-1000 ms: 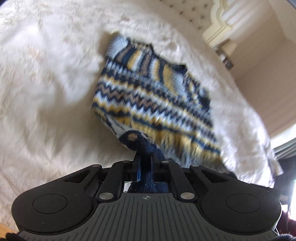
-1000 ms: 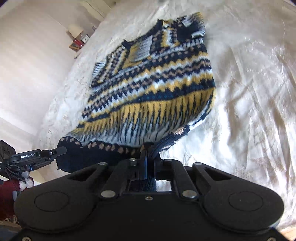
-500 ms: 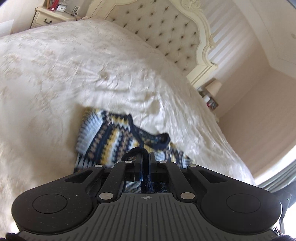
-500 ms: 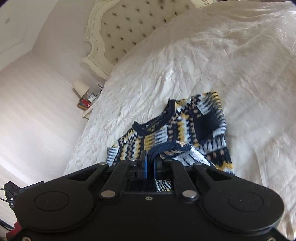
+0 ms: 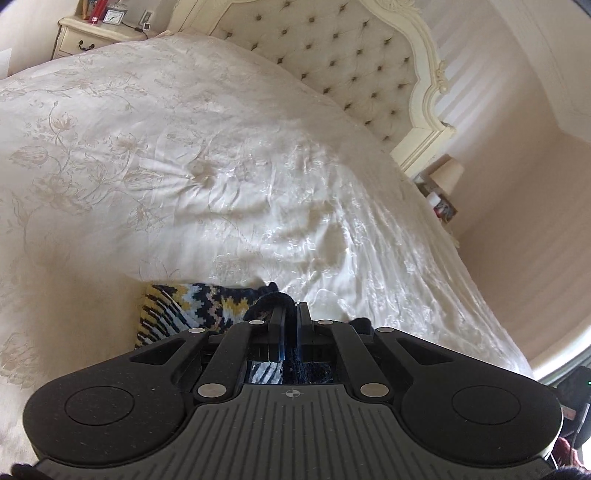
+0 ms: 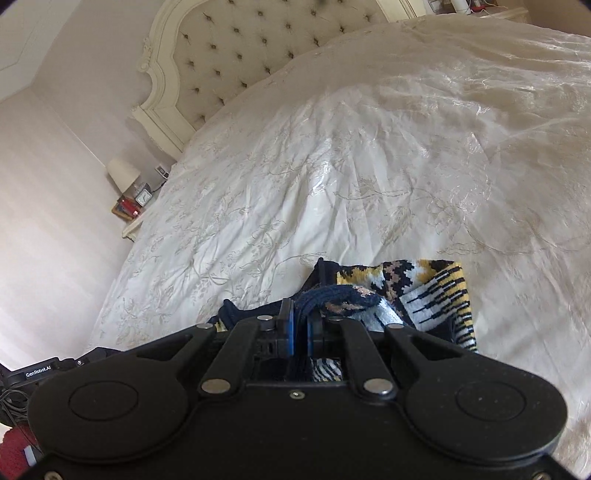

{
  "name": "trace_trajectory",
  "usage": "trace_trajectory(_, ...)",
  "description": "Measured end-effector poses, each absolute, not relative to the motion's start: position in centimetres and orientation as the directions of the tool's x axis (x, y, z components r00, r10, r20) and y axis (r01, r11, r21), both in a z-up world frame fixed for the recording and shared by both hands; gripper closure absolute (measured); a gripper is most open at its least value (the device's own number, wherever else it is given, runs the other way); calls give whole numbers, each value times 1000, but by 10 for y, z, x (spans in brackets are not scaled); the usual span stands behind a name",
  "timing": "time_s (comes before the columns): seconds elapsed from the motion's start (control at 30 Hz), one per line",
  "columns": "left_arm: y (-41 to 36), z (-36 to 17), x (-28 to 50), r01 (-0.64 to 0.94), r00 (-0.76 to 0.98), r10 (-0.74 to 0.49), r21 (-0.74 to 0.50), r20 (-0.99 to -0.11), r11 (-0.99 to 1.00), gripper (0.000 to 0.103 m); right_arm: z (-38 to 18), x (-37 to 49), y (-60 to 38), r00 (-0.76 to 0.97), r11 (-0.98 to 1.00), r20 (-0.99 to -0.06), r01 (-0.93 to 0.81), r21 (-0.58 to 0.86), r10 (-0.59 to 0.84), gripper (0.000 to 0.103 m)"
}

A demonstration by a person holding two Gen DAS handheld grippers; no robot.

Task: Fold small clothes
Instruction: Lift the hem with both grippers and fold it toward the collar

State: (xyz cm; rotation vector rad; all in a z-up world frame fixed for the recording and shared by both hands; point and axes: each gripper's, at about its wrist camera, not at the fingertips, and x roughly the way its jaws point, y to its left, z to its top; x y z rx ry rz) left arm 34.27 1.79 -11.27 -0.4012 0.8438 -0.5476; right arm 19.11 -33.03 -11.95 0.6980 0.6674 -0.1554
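Note:
A small knitted sweater (image 5: 192,306) in navy, yellow and white lies on the cream bedspread (image 5: 184,155), mostly hidden under both tools. My left gripper (image 5: 290,308) is shut on the sweater's dark navy hem, which bunches up between its fingers. In the right wrist view the sweater (image 6: 424,291) shows folded over, its hem lying on the upper part. My right gripper (image 6: 301,306) is shut on the navy ribbed hem there. The neckline peeks out just ahead of the fingertips.
The tufted headboard (image 5: 343,55) rises at the far end of the bed. A nightstand with a clock (image 5: 103,29) stands at one side; another with a lamp (image 6: 127,184) at the other. The left tool's body (image 6: 40,371) shows at the lower left of the right wrist view.
Both grippers carried the sweater's hem forward over its body toward the neckline. The sweater, seen spread out before, now lies folded and largely hidden beneath the tools.

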Motion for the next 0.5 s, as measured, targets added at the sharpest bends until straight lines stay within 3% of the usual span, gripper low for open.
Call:
trace_trajectory(0.33, -3, -145, 382, 234, 511, -501, -447, -699, 863, 98, -159, 250, -349, 687, 778, -717, 387, 495, 114, 89)
trace_trajectory(0.5, -9, -160, 402, 172, 485, -469, -446, -738, 878, 95, -179, 268, -355, 642, 774, -755, 410, 483, 130, 83)
